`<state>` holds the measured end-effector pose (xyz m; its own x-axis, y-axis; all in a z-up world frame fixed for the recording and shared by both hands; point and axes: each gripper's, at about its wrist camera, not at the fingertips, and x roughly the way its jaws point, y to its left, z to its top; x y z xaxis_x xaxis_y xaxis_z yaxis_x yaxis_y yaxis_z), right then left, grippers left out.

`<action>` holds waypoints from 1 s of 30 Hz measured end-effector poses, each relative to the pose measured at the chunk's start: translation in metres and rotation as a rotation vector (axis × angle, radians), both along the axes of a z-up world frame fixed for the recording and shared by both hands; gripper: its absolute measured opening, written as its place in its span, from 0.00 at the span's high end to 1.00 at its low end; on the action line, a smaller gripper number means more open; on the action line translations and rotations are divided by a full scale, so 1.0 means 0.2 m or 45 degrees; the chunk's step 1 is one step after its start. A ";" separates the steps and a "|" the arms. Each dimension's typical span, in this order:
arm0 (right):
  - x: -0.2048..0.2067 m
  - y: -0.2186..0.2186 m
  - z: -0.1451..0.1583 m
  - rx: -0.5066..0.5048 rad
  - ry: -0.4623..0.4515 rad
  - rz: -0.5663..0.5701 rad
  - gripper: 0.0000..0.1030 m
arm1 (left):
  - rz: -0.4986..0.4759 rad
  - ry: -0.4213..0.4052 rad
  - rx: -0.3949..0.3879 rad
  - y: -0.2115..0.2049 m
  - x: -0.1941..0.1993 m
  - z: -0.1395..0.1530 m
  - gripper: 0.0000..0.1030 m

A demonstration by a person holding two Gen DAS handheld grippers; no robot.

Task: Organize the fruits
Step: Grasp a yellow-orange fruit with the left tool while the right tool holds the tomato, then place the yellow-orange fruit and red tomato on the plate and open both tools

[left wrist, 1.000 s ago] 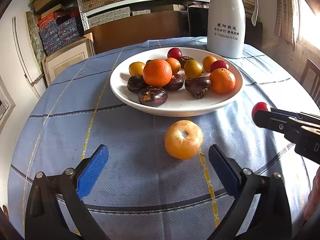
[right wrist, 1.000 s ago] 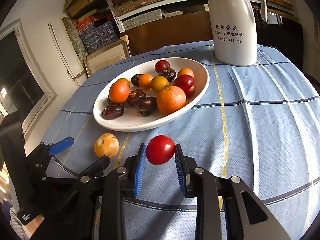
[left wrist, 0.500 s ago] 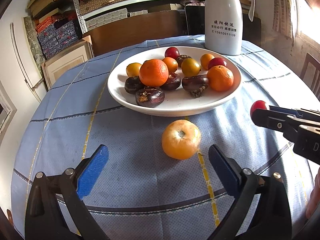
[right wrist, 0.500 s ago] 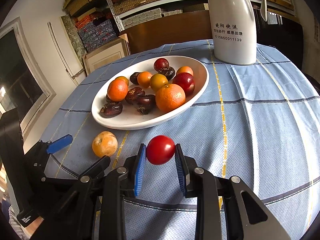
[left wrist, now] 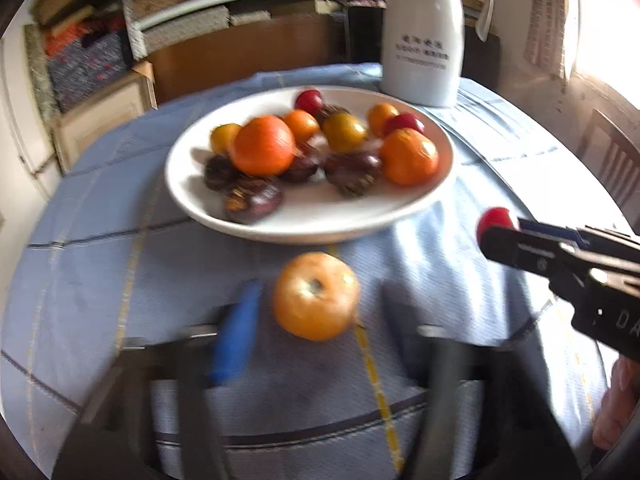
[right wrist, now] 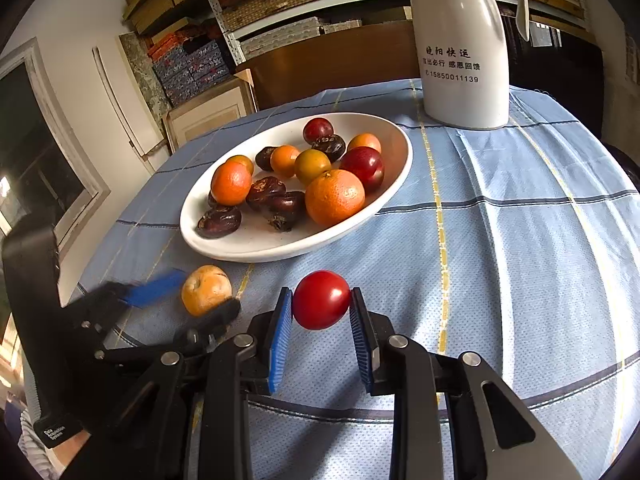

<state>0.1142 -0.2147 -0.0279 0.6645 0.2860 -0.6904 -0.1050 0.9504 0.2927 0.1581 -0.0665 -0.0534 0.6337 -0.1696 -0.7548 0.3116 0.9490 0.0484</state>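
Pinching a small glossy red tomato (right wrist: 321,300) between the blue ribbed pads of the right gripper (right wrist: 321,295), jaws drawn in to the fruit's width and closed on it from either side. Held up off the pale blue checked tablecloth (right wrist: 520,240), just short of the near rim of the wide white ceramic plate (right wrist: 224,252), most likely so as to pass over that rim and come down among the fruit already gathered there: round oranges, smaller yellow and red ones, dark wrinkled brown ones. Gripped at the widest part and, by the look of it, lightly, as suits a soft skin that bruises. Straddling a pale orange, dimpled round fruit (left wrist: 316,296) with the left gripper (left wrist: 320,289), one finger on each side, jaws part-way in; too blurred in the left wrist view to tell whether the pads touch it, and no plainer from the right wrist view. Lying on the cloth just beside the plate's near edge, apparently the last stray to collect. Standing well behind the plate, out of the way, a tall white plastic thermos jug (right wrist: 460,40) with printed lettering.
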 end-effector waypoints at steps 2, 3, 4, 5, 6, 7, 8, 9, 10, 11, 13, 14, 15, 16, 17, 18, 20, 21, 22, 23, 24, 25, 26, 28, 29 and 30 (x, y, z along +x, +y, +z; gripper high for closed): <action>0.00 -0.01 0.00 0.006 0.003 -0.001 0.72 | -0.011 0.023 -0.071 0.04 0.01 0.00 0.60; 0.00 -0.01 0.00 0.007 0.004 0.000 0.72 | -0.008 0.028 -0.089 0.05 0.00 0.00 0.60; 0.00 -0.01 0.00 0.009 0.003 0.002 0.72 | -0.002 0.029 -0.101 0.07 0.00 0.00 0.60; 0.00 -0.01 0.00 0.011 0.003 0.002 0.72 | 0.005 0.020 -0.100 0.09 -0.01 0.00 0.60; 0.00 -0.01 0.00 0.012 0.003 0.002 0.72 | 0.025 -0.003 -0.085 0.13 -0.03 0.01 0.61; 0.00 -0.01 0.00 0.013 0.005 0.002 0.72 | 0.054 -0.020 -0.073 0.17 -0.05 0.03 0.60; 0.00 -0.01 -0.01 0.014 0.007 0.003 0.72 | 0.085 -0.026 -0.077 0.22 -0.07 0.04 0.61; 0.00 -0.01 -0.01 0.016 0.010 0.006 0.72 | 0.112 -0.026 -0.094 0.27 -0.09 0.05 0.61; -0.01 0.00 -0.01 0.016 0.011 0.009 0.72 | 0.130 -0.026 -0.107 0.30 -0.10 0.05 0.61; -0.01 0.00 -0.01 0.014 0.011 0.015 0.72 | 0.148 -0.031 -0.117 0.34 -0.12 0.06 0.60; -0.04 0.02 -0.02 0.004 0.011 0.030 0.72 | 0.188 -0.041 -0.134 0.40 -0.16 0.08 0.60; -0.05 0.03 -0.02 -0.004 0.011 0.039 0.72 | 0.188 -0.032 -0.154 0.41 -0.18 0.08 0.60; -0.07 0.04 -0.02 -0.010 0.009 0.046 0.72 | 0.179 -0.023 -0.167 0.41 -0.20 0.08 0.60; -0.09 0.05 -0.03 -0.016 0.006 0.053 0.72 | 0.166 -0.014 -0.171 0.41 -0.22 0.07 0.60; -0.12 0.07 -0.03 -0.020 0.002 0.059 0.72 | 0.149 -0.011 -0.166 0.39 -0.24 0.07 0.60; -0.15 0.08 -0.03 -0.022 -0.004 0.066 0.72 | 0.124 -0.015 -0.154 0.37 -0.27 0.07 0.60; -0.24 0.10 -0.02 -0.045 -0.037 0.076 0.72 | 0.089 -0.039 -0.141 0.33 -0.33 0.09 0.60; -0.28 0.11 0.00 -0.064 -0.061 0.080 0.72 | 0.072 -0.059 -0.144 0.31 -0.37 0.11 0.60; -0.32 0.13 0.01 -0.077 -0.084 0.085 0.72 | 0.063 -0.077 -0.149 0.31 -0.39 0.13 0.60; -0.37 0.13 0.03 -0.081 -0.118 0.088 0.72 | 0.060 -0.103 -0.155 0.30 -0.42 0.16 0.60; -0.41 0.13 0.06 -0.079 -0.145 0.088 0.72 | 0.058 -0.121 -0.156 0.31 -0.43 0.19 0.60; -0.43 0.12 0.09 -0.076 -0.171 0.087 0.72 | 0.055 -0.135 -0.161 0.31 -0.44 0.22 0.60; -0.46 0.12 0.15 -0.074 -0.204 0.087 0.72 | 0.049 -0.152 -0.166 0.31 -0.44 0.27 0.60; -0.46 0.10 0.25 -0.063 -0.241 0.088 0.72 | 0.046 -0.192 -0.156 0.32 -0.42 0.37 0.60; -0.46 0.08 0.33 -0.055 -0.276 0.086 0.72 | 0.056 -0.233 -0.143 0.33 -0.40 0.45 0.60; -0.46 0.06 0.40 -0.052 -0.307 0.081 0.72 | 0.062 -0.259 -0.138 0.34 -0.38 0.51 0.60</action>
<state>0.0228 -0.2018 0.0530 0.7930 0.3080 -0.5257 -0.2275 0.9501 0.2136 0.0812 0.0008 0.0486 0.7801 -0.2082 -0.5900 0.2595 0.9657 0.0022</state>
